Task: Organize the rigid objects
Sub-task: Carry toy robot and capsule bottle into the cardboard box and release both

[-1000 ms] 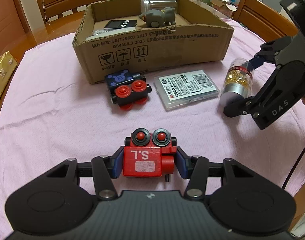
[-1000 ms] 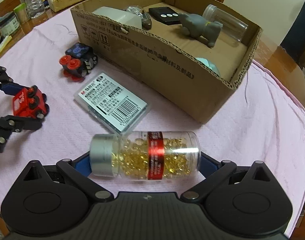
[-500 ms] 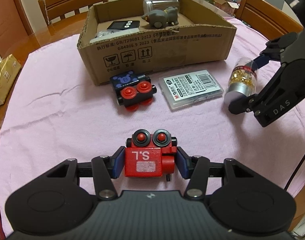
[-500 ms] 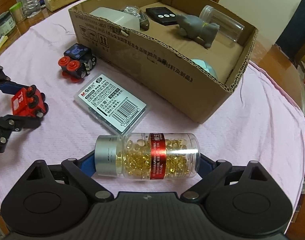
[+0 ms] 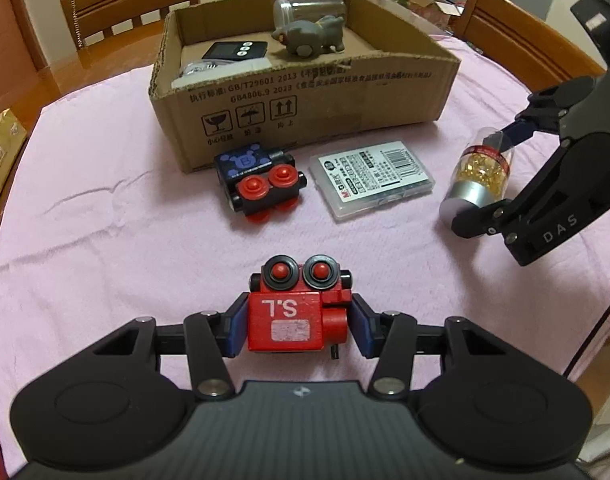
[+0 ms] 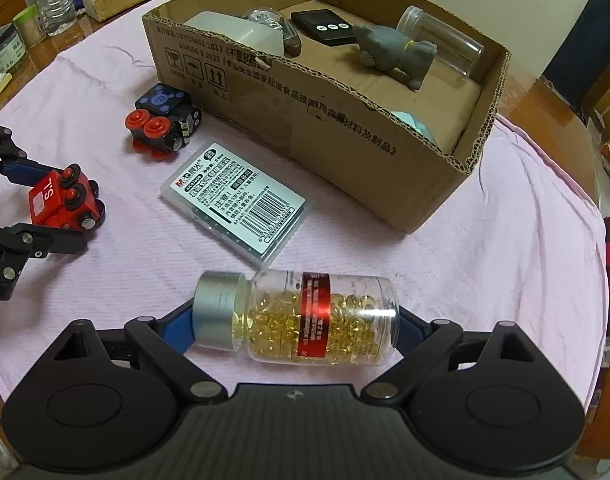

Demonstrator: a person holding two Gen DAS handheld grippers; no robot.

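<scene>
Your left gripper (image 5: 297, 326) clamps the red toy train (image 5: 295, 316); your right gripper (image 6: 295, 322) is closing endwise on the pill bottle (image 6: 297, 316). The cardboard box (image 6: 345, 120) holds a grey elephant (image 6: 397, 54), timer (image 6: 325, 27) and empty jar (image 6: 441, 42).

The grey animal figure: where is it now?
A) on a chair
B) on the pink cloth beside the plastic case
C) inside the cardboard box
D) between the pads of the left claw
C: the grey animal figure lies on the floor of the cardboard box, next to a clear jar.
</scene>
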